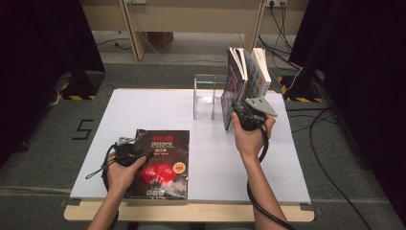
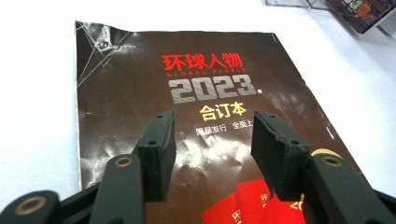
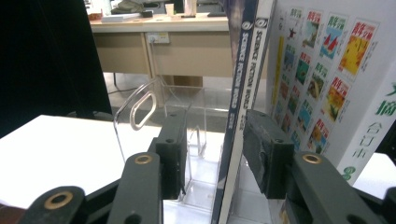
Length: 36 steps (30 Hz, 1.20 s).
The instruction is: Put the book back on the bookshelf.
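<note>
My right tongs [image 3: 212, 154] stand around the spine of an upright magazine [image 3: 238, 93] in the clear rack [image 1: 206, 98], pads not pressing. My left tongs [image 2: 212, 149] gape wide over the dark magazine [image 2: 187, 93], which lies flat on the desk [image 1: 210, 158]. Its cover title reads clearly in the left gripper view.

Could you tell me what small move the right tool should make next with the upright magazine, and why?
Probably close the right tool on the Science Fiction World magazine. Its spine stands between the jaws, with a gap on at least one side, beside the clear acrylic rack; gripping first would steady it for slotting in.
</note>
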Motion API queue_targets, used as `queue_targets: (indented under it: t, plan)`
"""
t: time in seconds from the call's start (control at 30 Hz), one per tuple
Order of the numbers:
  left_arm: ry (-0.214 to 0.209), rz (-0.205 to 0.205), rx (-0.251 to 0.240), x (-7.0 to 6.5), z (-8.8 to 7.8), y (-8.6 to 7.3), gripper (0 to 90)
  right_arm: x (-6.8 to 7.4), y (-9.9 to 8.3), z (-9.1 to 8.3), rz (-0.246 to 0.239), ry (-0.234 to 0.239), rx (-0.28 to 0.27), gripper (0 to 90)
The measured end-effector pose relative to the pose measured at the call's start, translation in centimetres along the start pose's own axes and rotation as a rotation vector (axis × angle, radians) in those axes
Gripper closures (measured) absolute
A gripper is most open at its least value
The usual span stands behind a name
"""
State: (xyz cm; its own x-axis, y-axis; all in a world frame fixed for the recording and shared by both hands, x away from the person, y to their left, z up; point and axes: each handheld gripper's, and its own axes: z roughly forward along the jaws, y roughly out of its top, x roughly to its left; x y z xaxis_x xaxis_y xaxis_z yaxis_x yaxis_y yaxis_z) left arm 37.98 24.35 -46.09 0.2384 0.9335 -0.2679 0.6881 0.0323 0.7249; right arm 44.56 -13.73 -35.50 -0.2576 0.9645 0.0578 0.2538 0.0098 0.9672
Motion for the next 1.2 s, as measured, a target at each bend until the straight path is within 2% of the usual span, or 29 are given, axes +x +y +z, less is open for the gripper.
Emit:
queue_targets:
  t: [0.17, 0.53, 0.6, 0.9, 1.07, 1.2]
  plan:
    - [0.004, -0.005, -0.005, 0.1, -0.1, 0.1, 49.8, 0.2, -0.3, -0.2, -0.003, 0.018, 0.022, 64.1]
    - [0.019, -0.006, -0.002, 0.4, -0.2, 0.1, 50.0, 0.6, -1.3, -0.3, -0.004, 0.056, 0.069, 64.1]
    - [0.02, -0.007, -0.002, 0.5, -0.2, 0.1, 50.3, 0.7, -1.6, -0.2, 0.007, 0.074, 0.096, 64.0]
    - [0.049, -0.014, 0.004, 1.0, -0.1, 0.1, 52.0, 1.3, -3.4, 0.2, 0.0, 0.123, 0.201, 64.6]
    - [0.091, -0.014, 0.012, 1.7, -0.3, 0.2, 54.6, 1.6, -4.3, 0.6, -0.007, 0.144, 0.266, 66.0]
    - [0.116, -0.029, 0.03, 2.7, -0.2, 0.2, 60.7, 1.8, -5.0, 1.0, -0.005, 0.17, 0.333, 67.2]
